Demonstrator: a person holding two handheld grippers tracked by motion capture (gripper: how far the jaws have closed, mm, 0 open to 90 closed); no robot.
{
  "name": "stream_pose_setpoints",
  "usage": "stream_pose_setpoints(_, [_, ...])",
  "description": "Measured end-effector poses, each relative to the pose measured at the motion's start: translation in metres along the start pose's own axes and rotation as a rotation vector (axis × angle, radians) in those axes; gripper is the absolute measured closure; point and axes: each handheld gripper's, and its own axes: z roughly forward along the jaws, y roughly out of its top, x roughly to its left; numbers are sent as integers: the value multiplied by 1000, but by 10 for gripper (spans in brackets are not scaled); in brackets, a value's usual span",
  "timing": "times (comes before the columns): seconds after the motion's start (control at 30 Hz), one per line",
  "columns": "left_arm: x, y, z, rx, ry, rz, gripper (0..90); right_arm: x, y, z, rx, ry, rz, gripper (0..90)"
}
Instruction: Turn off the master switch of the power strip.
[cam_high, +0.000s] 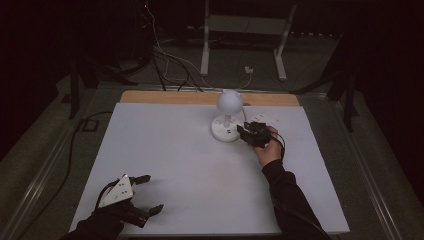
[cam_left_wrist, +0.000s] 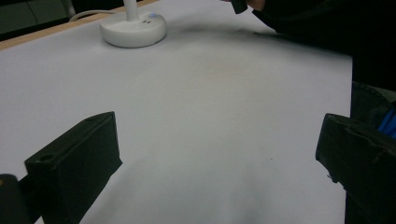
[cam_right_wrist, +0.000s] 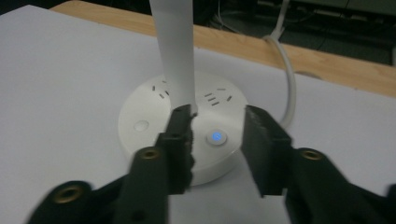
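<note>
right gripper (cam_right_wrist: 217, 128) reaches in level, jaws parted over the round, smooth white lamp base (cam_right_wrist: 140, 112); left gripper (cam_high: 142, 194) rests wide open on the matte table (cam_high: 175, 150).

White table cover (cam_high: 165, 150) — wooden edge (cam_high: 165, 97) behind; floor cables (cam_high: 170, 60).

High view: overhead, looking forward and down on the whole white table (cam_high: 175, 165). Left gripper view: low, looking across the table toward the distant lamp base (cam_left_wrist: 134, 29). Right gripper view: close on that base (cam_right_wrist: 154, 121).
</note>
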Motion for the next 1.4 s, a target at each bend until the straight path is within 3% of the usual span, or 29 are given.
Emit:
stream_pose_setpoints(0.13, [0,0,0,1,-1,1,4,-1,2,4,28,-23,13,808])
stream_pose_setpoints(0.37, [0,0,0,3,-6,0,4,-1,4,10,49,-51,-8,898])
stream_pose_setpoints(1.4, [0,0,0,-2,-3,4,4,4,1,40,83,-68,-14,900])
